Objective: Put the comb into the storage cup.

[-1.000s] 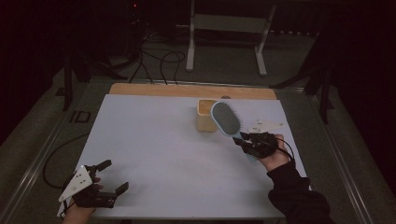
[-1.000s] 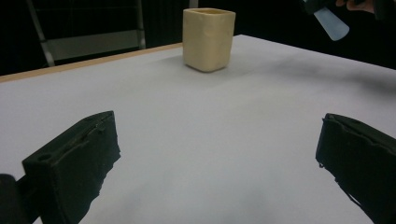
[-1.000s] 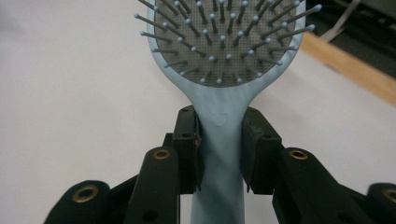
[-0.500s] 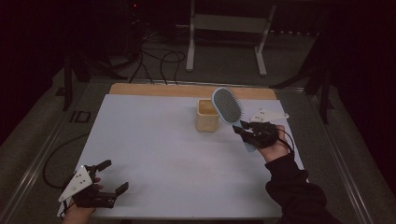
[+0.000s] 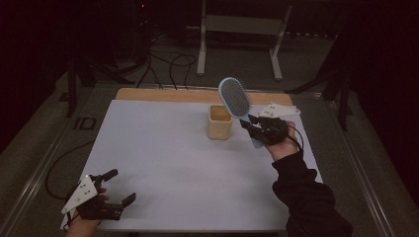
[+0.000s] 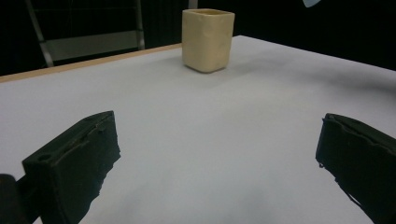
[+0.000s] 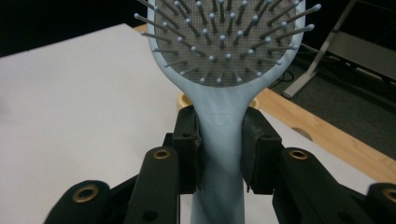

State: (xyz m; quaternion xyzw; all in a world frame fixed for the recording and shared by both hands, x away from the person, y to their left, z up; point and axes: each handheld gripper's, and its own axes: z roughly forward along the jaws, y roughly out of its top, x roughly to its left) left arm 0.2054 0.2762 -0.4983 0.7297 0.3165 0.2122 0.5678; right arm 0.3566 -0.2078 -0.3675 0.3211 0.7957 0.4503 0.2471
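1. The hairbrush head runs off the top of the right gripper view; its handle end leaves the bottom.
2. The cup is mostly hidden behind the brush neck there.
3. In the left gripper view, a pale blue sliver is cut off at the upper right.

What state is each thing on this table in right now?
Hairbrush: lifted off the table, head up, handle clamped.
Right tool: shut on the hairbrush's handle.
Left tool: open, empty, low at the table's near corner.
Cream cup: upright on the table, untouched; inside not visible.
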